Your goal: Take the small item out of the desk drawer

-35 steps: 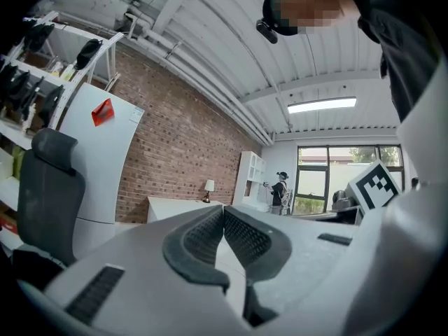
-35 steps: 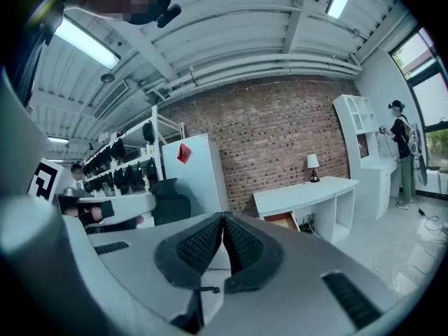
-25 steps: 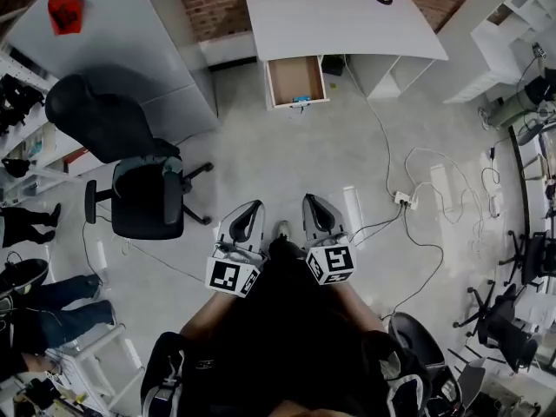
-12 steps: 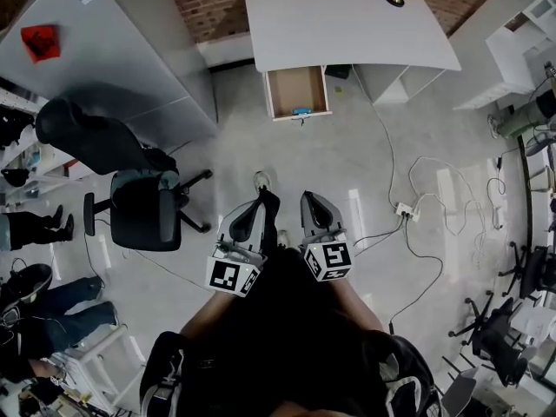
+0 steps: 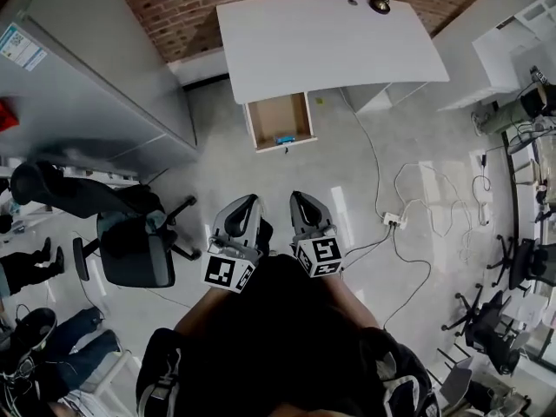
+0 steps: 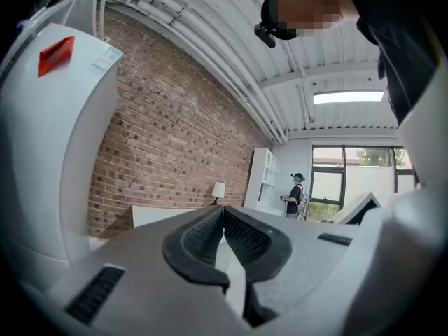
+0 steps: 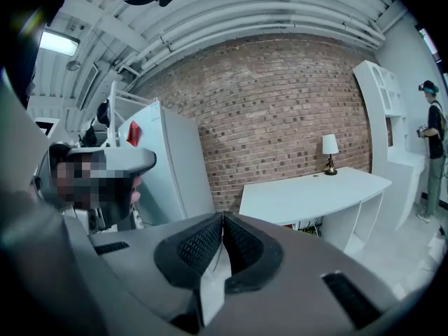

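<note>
"So where is the small item (image 5: 284, 139)?"

"It lies in the drawer (image 5: 280, 122), right at the front edge, the side nearest us. The drawer is pulled out from under the white bench (image 5: 330, 42), so nothing covers it. The item looks blue. It is too tiny from here to say what it is."

"Are the grippers near it?"

"No, they are well apart from it, with bare floor (image 5: 287, 176) in between. The left gripper (image 5: 246, 203) is clenched, its two tips touching, and nothing is in it. The right gripper (image 5: 301, 200) is clenched and empty too."

"Will the item be heavy?"

"I think not. It is so small beside the drawer that it is likely light. A light thing can skid away if a tip bumps it, and the drawer bottom looks smooth. I cannot tell if it is hard or soft, so a gentle squeeze is the safe guess."

"Where should a gripper hold it?"

"It looks a bit longer side to side than front to back. So I would come from above and pinch it across the short way, in the middle — one tip at its back, one at its front. The front wall of the drawer is just beside it, so the tip on that side has little room. The jaws must open first, of course."

"What could go wrong?"

"It could get shoved against that wall — going slow helps."
</note>
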